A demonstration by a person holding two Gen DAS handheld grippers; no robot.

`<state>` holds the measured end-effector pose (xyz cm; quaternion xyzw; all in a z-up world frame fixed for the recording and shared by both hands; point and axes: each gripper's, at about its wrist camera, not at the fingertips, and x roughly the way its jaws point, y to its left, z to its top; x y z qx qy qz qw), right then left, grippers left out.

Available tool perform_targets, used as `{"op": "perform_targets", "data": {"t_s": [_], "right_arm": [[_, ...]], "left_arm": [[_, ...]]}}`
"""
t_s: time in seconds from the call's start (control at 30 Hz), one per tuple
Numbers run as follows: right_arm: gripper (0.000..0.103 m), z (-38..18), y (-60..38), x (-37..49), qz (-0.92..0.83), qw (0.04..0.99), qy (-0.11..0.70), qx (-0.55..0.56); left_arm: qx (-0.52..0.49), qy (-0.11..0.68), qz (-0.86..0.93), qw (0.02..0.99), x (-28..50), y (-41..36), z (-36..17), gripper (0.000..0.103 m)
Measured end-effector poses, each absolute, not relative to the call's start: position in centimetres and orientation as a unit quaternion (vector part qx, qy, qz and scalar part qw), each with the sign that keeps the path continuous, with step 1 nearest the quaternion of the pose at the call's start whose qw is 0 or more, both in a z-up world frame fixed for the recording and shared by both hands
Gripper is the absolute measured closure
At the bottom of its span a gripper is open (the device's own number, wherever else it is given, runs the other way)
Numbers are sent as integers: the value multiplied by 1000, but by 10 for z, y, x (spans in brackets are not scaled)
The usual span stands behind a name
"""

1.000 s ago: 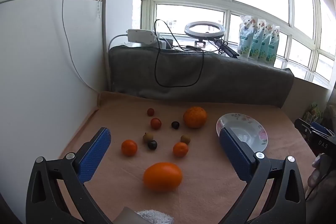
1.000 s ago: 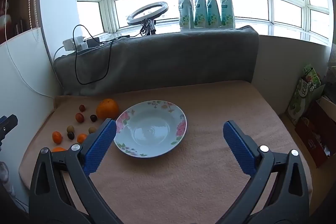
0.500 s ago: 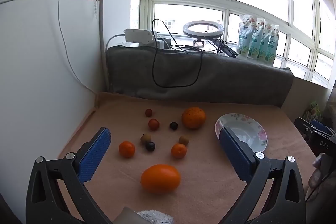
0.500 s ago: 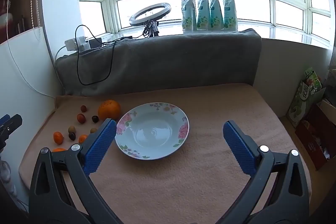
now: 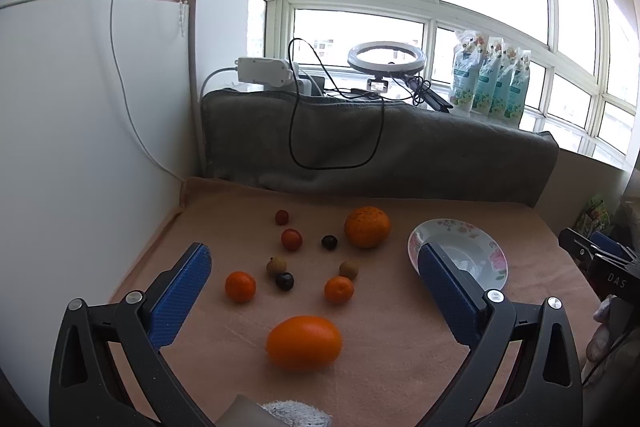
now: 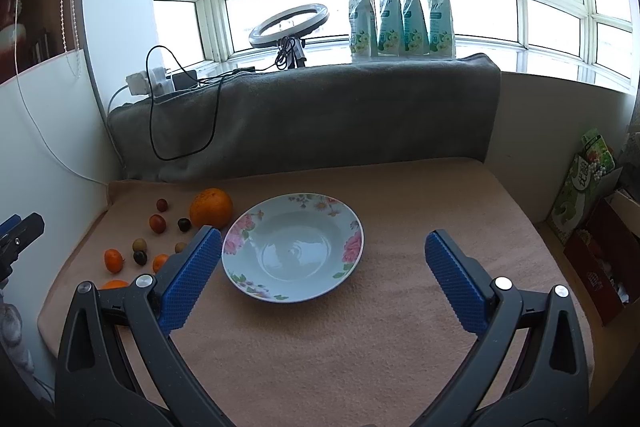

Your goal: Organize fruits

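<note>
Several fruits lie loose on the peach cloth. A large oval orange fruit (image 5: 304, 342) is nearest my left gripper (image 5: 312, 267), which is open and empty above it. Beyond it lie two small tangerines (image 5: 240, 286) (image 5: 339, 289), two brown longans (image 5: 276, 265), dark berries (image 5: 284, 280), red tomatoes (image 5: 291, 239) and a big round orange (image 5: 367, 226). A flowered plate (image 6: 292, 246) stands empty in front of my right gripper (image 6: 322, 259), which is open and empty. The plate (image 5: 460, 247) is also in the left wrist view, partly behind a finger.
A grey blanket (image 6: 304, 115) covers the back ledge, with a black cable, power strip (image 5: 264, 71) and ring light (image 6: 289, 23) on it. A white panel (image 5: 80, 131) walls the left side. Boxes (image 6: 588, 199) stand past the cloth's right edge.
Both grippers drew back and up slightly, so the fruits and the plate sit a little farther away. Nothing was gripped or moved.
</note>
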<state>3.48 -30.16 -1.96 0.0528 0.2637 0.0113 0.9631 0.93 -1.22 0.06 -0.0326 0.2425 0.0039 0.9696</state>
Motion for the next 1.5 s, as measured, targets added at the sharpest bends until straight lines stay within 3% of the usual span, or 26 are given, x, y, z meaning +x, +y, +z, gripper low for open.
{"op": "perform_targets", "data": {"t_s": [1.5], "right_arm": [[0, -32, -295, 44, 21, 957, 283, 58]], "left_arm": [[-37, 254, -4, 967, 15, -10, -7, 1]]}}
